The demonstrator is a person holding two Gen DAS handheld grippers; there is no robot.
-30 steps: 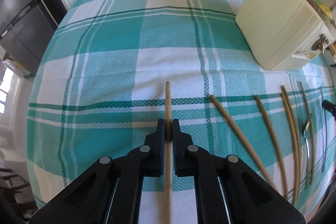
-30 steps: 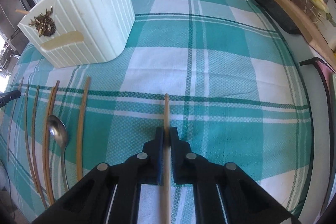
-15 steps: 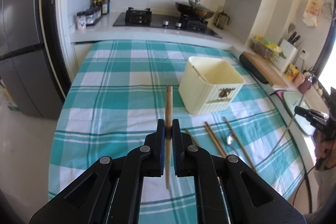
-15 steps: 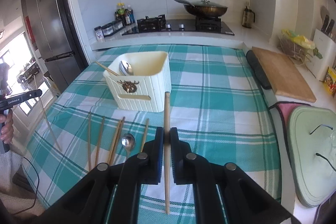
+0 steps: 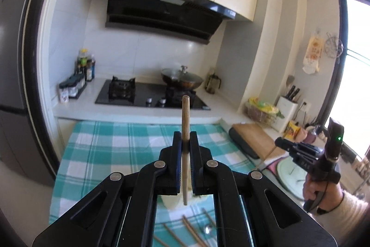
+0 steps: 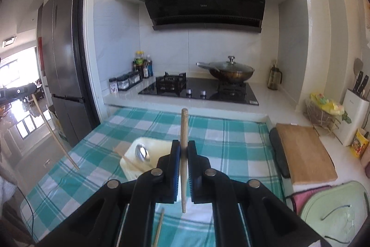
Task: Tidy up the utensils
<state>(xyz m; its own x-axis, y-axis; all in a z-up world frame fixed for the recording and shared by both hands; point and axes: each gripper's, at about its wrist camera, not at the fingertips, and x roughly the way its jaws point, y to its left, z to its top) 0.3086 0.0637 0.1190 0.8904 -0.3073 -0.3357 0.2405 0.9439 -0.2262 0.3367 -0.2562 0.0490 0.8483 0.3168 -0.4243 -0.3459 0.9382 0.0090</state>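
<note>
- Between the pads of the left gripper stands a chopstick, pinched tight. It points almost straight up, with one end above the pads and one end hanging below.
- The right gripper is closed the same way on a second stick, also held upright.
- Below and just ahead of the right gripper sits the cream bin on the checked cloth. A spoon and one stick already lean inside it.
- From the left gripper, the bin is mostly hidden under the tool; only a pale bit shows beneath the stick's low end.
- More sticks and another spoon lie flat on the cloth, close under the left tool.
- Both held sticks already stand the way the bin wants them. I think the next move is to bring each one over the bin's open top, low end first, then let go.
- The right gripper looks nearer the bin's opening, so it may go first.
</note>
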